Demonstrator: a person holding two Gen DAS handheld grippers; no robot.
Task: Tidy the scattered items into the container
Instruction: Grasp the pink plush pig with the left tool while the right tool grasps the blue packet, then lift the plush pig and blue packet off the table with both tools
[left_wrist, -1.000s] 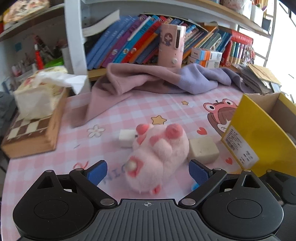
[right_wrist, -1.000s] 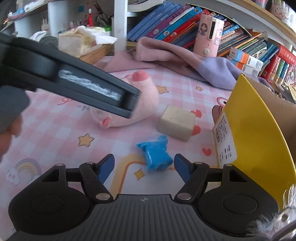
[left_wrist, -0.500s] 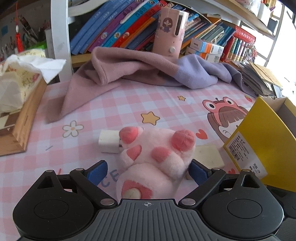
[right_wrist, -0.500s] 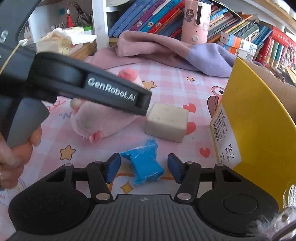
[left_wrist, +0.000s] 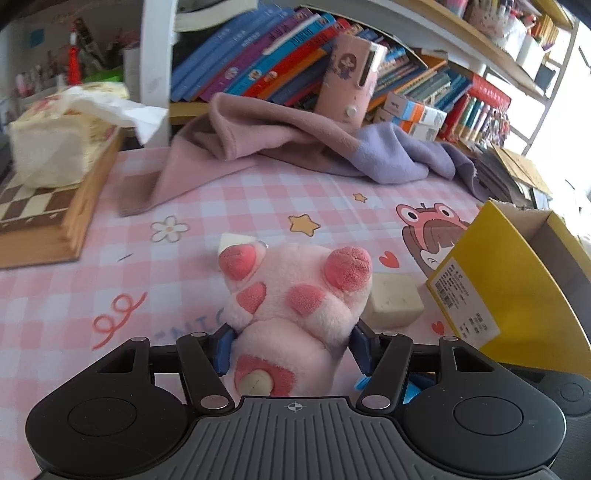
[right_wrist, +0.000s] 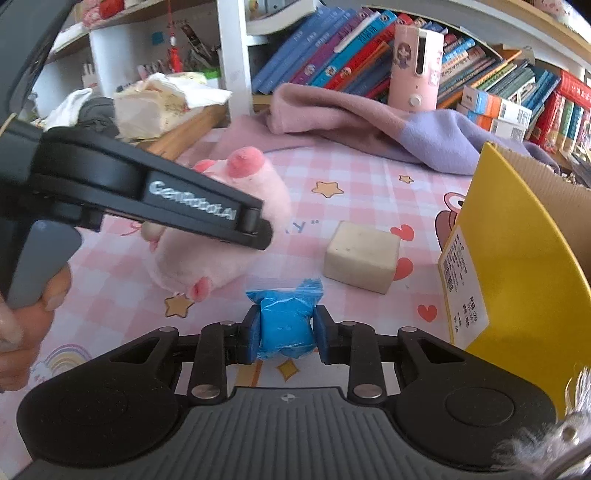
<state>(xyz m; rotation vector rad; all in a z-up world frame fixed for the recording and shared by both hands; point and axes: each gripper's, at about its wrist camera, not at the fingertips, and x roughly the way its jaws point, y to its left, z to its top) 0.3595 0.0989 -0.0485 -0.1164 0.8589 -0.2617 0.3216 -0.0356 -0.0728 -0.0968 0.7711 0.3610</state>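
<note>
A pink plush toy with darker pink paws and ears (left_wrist: 295, 306) is seen between the blue pads of the left gripper (left_wrist: 291, 345), whose jaws are closing on its lower body with both pads already pressed into the fur; the toy lies on the pink checked tabletop (left_wrist: 74, 288) with its paws turned up. In the right wrist view, a small blue crinkled plastic packet (right_wrist: 284, 321) is clamped between the pads of the right gripper (right_wrist: 285, 334), which are drawn together on it just above the tabletop. A cream rectangular block (right_wrist: 364, 256) is left lying between the plush toy and the open yellow cardboard box (right_wrist: 517, 251), near the box's front wall. A white charger-like cube (left_wrist: 234, 242) is partly hidden behind the toy. A pink and lilac fleece cloth (left_wrist: 295, 144) is heaped in front of the row of books (left_wrist: 266, 62), and a tissue pack (left_wrist: 59, 144) is set on a wooden chessboard case (left_wrist: 55, 218) at the left.
</note>
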